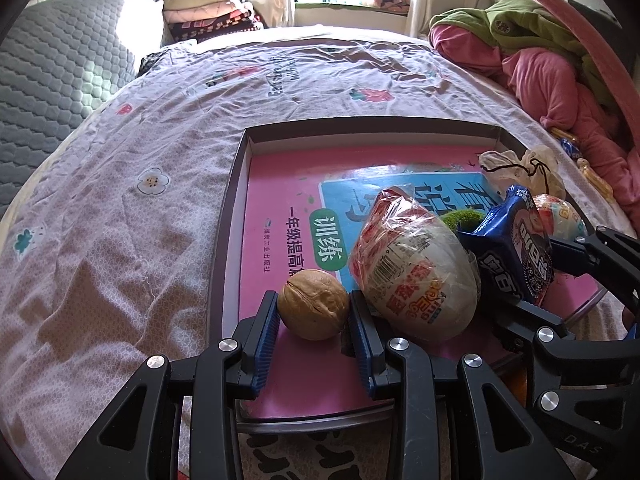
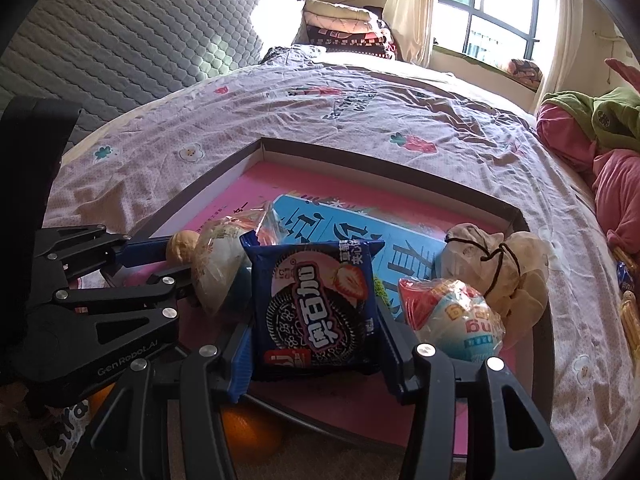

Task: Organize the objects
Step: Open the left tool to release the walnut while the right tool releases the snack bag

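Note:
A shallow box lies on the bed with a pink book inside. My left gripper is shut on a walnut just above the book's near left part. My right gripper is shut on a blue cookie packet over the box. A wrapped egg-shaped toy lies between the two grippers. A second wrapped egg and a beige drawstring pouch lie at the right.
The box rests on a floral bedsheet. A pile of pink and green clothes is at the right. A grey quilted headboard is at the left. An orange lies below the right gripper. Small snack packets lie at the right.

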Tool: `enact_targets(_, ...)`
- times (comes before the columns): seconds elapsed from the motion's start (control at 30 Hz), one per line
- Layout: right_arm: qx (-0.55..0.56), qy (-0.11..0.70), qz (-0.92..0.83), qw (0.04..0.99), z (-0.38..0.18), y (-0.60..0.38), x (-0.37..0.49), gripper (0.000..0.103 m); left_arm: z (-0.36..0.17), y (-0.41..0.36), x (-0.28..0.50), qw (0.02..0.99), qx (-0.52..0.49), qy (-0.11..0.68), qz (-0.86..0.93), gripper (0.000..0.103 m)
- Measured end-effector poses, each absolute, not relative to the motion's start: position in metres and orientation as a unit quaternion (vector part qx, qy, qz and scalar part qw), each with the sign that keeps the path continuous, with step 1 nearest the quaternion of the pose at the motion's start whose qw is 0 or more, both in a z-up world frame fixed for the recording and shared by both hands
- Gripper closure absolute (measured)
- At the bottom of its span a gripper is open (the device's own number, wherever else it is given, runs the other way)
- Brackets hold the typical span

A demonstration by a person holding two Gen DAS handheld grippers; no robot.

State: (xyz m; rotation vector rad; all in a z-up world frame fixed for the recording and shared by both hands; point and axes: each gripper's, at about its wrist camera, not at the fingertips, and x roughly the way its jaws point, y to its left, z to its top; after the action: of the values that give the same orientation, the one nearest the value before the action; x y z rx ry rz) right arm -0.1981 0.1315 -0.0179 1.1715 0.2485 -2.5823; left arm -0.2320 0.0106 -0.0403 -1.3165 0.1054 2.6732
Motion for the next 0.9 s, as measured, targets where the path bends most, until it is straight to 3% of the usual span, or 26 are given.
enact_targets(0.53,0.410,0.089,-0.897,0.141,-0.017,0.136,-0.197,0.050,-0.038,0.019,-0.229,0.063,-0.444,0.041,0.893,0.067)
enact_targets(0.77,0.407,0.086,-0.900,0.129,-0.013,0.145,-0.195,0.039,-0.037,0.021,-0.229,0.061,-0.446,0.040,0.892,0.067)
enact_targets(0.9,0.407,0.085,-0.901,0.126,-0.012,0.149,-0.195,0.038,-0.036,0.020,-0.228,0.062,-0.448,0.040,0.891,0.065)
